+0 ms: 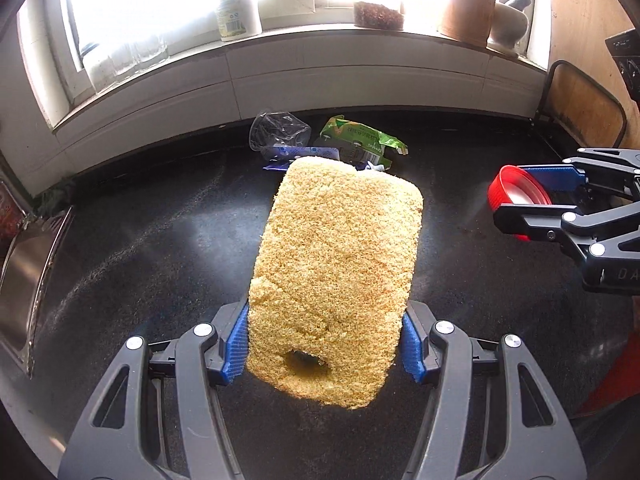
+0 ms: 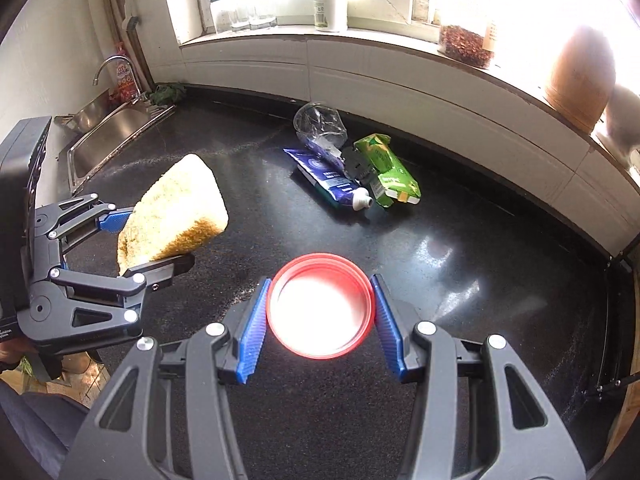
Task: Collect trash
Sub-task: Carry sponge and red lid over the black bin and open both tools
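Observation:
My left gripper [image 1: 324, 344] is shut on a yellow sponge [image 1: 336, 276] and holds it above the black counter; it shows in the right wrist view [image 2: 154, 236] with the sponge [image 2: 176, 212]. My right gripper [image 2: 320, 316] is shut on a red jar lid [image 2: 320, 312], also held above the counter; it shows in the left wrist view [image 1: 532, 204] with the lid [image 1: 516, 192]. Near the back wall lie a crushed clear plastic cup [image 2: 320, 124], a blue tube [image 2: 332, 180] and a green carton [image 2: 388, 172].
The black counter [image 2: 460, 280] runs to a white wall under a window sill holding a white bottle [image 2: 330, 0], a jar [image 2: 464, 46] and a brown pot [image 2: 580, 76]. A steel sink [image 2: 108, 132] with a tap is at the left.

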A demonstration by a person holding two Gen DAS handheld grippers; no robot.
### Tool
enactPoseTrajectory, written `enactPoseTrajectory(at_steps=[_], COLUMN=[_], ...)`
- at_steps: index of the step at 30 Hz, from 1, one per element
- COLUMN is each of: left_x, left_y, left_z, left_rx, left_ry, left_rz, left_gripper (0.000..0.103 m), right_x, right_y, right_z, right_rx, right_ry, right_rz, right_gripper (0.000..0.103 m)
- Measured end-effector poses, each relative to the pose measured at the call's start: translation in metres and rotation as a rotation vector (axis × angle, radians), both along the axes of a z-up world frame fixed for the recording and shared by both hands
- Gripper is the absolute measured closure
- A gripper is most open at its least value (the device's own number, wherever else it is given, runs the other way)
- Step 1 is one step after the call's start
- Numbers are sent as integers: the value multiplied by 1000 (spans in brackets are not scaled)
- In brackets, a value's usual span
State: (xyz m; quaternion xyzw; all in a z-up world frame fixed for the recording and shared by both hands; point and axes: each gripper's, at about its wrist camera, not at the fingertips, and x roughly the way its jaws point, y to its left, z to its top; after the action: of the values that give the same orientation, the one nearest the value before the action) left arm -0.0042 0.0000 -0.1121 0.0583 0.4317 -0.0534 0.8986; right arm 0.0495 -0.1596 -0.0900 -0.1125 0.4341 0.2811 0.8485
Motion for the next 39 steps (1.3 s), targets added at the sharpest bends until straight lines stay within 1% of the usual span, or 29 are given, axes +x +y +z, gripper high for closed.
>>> enactPoseTrajectory(at_steps=[4,8,11,15,20,24,28,33,37,39], left_x=[-23,-61,-101,-165,-241,-292,-328,-348,-353,-351], left_y=[39,94,141,201,257,287,310,334,353,360], left_z=[14,26,29,27,15,-9,-45,-100,-143,-158], left_rx=[-15,-18,-15,-14,-23,-26,-86,-164,-234,-253], left_ry=[-20,-37,-39,-18,21,66,104,154,168,169], left_rz=[112,272,422,644,870,1001,1089,1153,1188,1190], left_gripper=[44,44,44,44,44,44,44,44,44,44], right_x=[-8,-26,-48,-86,-145,-196,-235,-262,-268,-267], right_y=[44,107,164,244,332,389,431,478,509,521], right_z=[12,23,29,35,32,19,-4,-48,-86,-102], right_rx=[25,53,67,76,78,59,21,-63,-132,-163], right_ry=[3,8,12,22,57,101,162,228,292,300], right_rz=[99,245,383,576,787,927,1002,1015,987,978], right_gripper=[54,54,54,54,54,54,54,54,54,54])
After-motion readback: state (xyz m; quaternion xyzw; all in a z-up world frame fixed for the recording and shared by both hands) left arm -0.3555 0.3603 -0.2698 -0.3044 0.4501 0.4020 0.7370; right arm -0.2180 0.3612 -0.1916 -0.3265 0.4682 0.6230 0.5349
